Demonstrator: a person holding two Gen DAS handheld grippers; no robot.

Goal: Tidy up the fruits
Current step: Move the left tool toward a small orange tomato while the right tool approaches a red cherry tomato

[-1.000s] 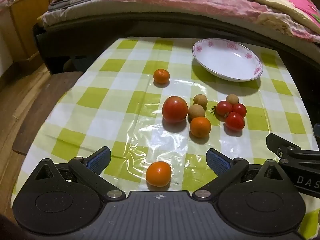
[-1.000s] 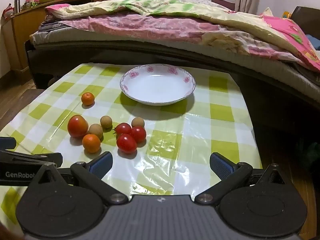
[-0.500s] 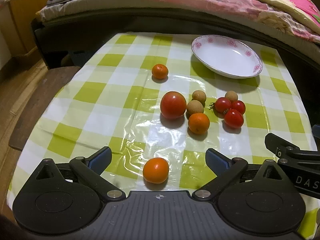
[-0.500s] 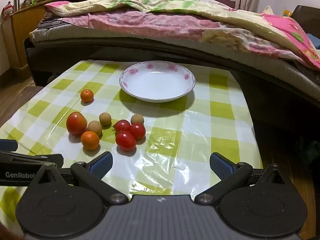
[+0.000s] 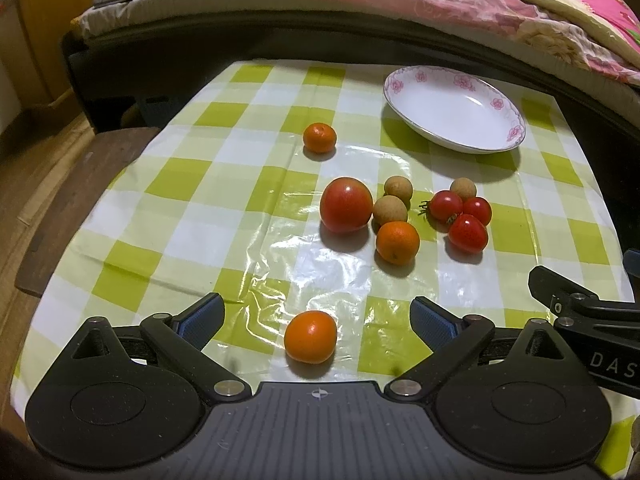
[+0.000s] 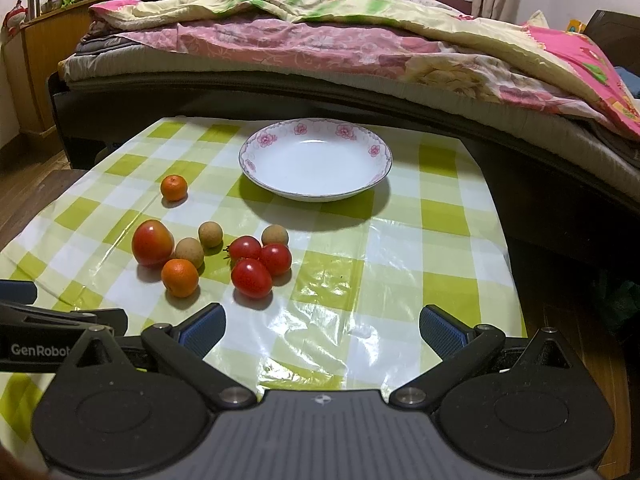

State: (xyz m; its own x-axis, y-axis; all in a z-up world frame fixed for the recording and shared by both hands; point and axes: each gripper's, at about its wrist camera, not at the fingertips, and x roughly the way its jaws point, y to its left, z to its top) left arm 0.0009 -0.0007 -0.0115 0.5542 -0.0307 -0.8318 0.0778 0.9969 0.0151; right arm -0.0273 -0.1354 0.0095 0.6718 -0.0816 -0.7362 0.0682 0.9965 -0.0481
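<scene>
Fruits lie on a green-and-white checked tablecloth [image 5: 192, 208]. An orange mandarin [image 5: 310, 337] sits between the fingers of my open left gripper [image 5: 316, 316], untouched. Further off are a large tomato [image 5: 345, 205], another mandarin [image 5: 397, 242], a far mandarin [image 5: 319, 137], brown longans [image 5: 389, 210] and three cherry tomatoes [image 5: 467, 233]. An empty white flowered plate [image 5: 456, 109] stands at the back right. My right gripper [image 6: 322, 326] is open and empty near the table's front; the cherry tomatoes [image 6: 252, 278] lie ahead to its left, the plate [image 6: 316, 166] beyond.
A bed with pink and yellow quilts [image 6: 360, 40] runs behind the table, its dark frame [image 6: 280, 92] close to the far edge. A wooden cabinet [image 6: 44, 52] stands at the left. Wooden floor [image 5: 24, 184] lies left of the table. The left gripper's body [image 6: 48, 342] shows in the right view.
Both grippers have shifted slightly forward over the table; the near mandarin now sits a little closer between the left fingers. No fruit has moved.
</scene>
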